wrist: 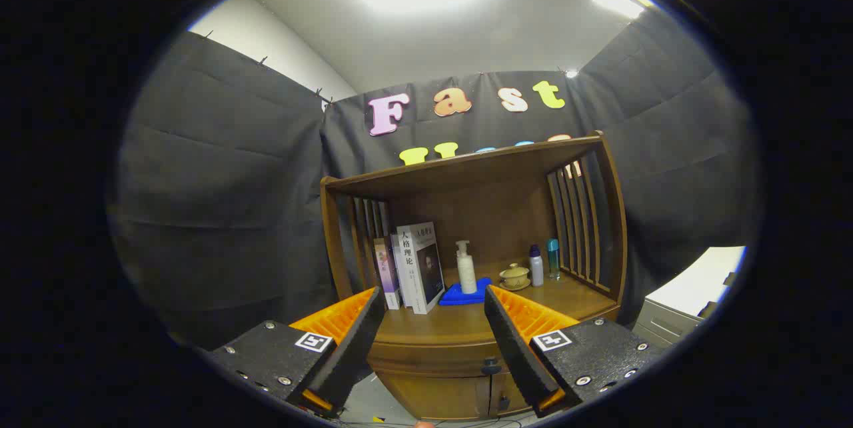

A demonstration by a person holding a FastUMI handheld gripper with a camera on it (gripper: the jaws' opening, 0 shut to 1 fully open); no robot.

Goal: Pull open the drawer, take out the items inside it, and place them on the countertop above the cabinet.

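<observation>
The tool [433, 321] is released, its fingers spread wide and holding nothing, aimed at a wooden cabinet [460, 361]. On the surface [433, 325] above the cabinet, near the left edge, several books [413, 268] stand upright. Just right of them a white pump bottle [466, 268] stands on a blue cloth [466, 293]. Further right sits a small lidded cup [514, 276] on a saucer, then two slim bottles [544, 261] close to the slatted right side. The drawer [433, 355] lies shut below the front edge of the surface, between the fingers; a dark knob [491, 367] shows there.
</observation>
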